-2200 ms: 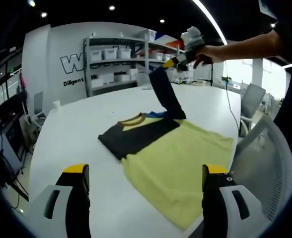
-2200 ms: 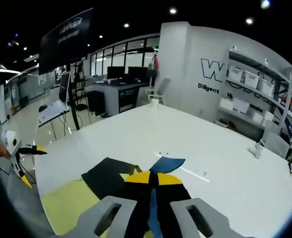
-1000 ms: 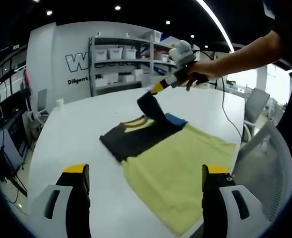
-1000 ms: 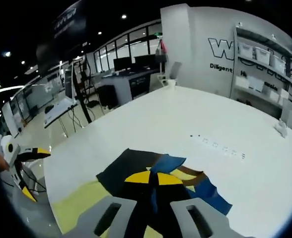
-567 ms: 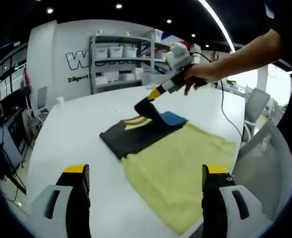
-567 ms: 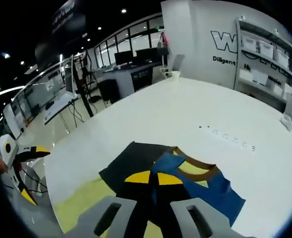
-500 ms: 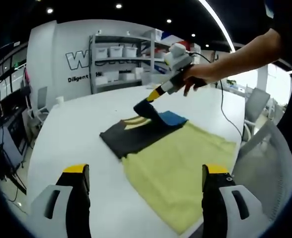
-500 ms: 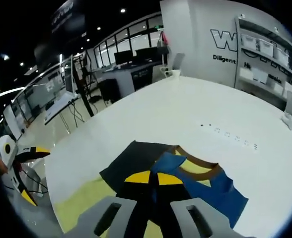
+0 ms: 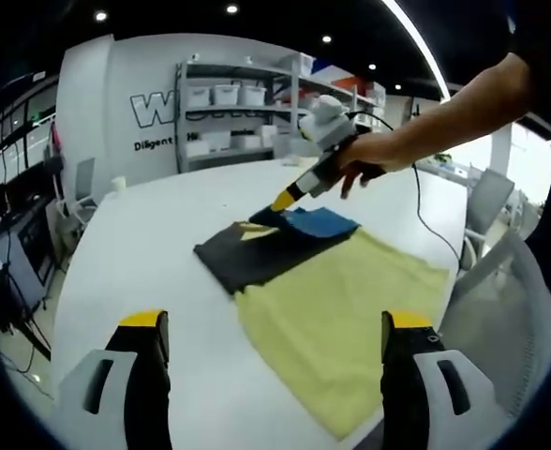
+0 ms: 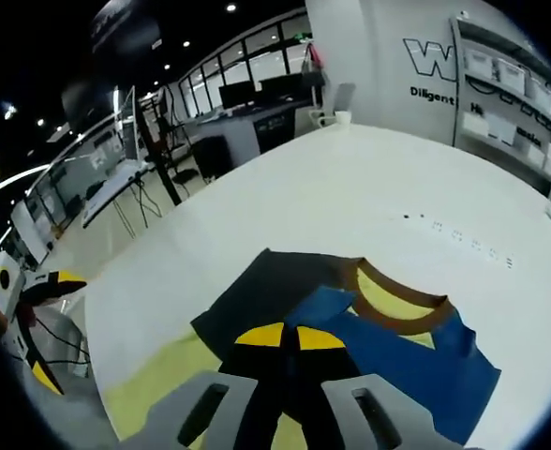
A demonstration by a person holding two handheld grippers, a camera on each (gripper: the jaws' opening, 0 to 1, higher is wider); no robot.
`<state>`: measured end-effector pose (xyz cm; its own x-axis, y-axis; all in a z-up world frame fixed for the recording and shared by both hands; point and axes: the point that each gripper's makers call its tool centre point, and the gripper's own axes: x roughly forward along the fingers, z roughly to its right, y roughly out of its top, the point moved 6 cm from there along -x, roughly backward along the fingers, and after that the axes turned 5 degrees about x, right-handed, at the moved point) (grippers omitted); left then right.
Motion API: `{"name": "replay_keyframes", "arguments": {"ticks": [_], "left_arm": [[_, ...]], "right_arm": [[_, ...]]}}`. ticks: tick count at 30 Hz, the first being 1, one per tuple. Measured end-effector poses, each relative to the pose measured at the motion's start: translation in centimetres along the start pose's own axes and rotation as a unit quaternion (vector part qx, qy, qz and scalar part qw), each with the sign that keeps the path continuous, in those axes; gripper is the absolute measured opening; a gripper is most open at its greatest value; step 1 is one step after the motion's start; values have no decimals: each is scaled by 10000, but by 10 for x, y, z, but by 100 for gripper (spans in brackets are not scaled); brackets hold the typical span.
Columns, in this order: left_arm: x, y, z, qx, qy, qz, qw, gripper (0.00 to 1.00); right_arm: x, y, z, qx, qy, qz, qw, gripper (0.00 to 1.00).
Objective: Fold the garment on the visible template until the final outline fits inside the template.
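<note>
Sleeve (image 10: 275, 375) lower, grip hidden

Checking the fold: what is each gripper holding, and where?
The right gripper pinches the shirt's dark sleeve at its end. The left gripper holds nothing, jaws open.

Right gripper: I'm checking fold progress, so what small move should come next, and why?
Probably lower a touch and open. The right gripper, fingers shut on the dark sleeve, has it folded across the shirt, nearly on the white table.
</note>
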<state>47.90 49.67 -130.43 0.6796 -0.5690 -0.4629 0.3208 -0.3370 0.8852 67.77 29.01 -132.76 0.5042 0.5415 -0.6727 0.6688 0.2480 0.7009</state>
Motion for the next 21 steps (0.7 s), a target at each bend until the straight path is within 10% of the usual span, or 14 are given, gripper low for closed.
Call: {"name": "replay_keyframes", "arguments": {"ticks": [21], "left_arm": [[-1,4,6,30,-15,70,10000,91]], "right_arm": [[18,-19,-11,-331,-52,-218,9992,0]]}}
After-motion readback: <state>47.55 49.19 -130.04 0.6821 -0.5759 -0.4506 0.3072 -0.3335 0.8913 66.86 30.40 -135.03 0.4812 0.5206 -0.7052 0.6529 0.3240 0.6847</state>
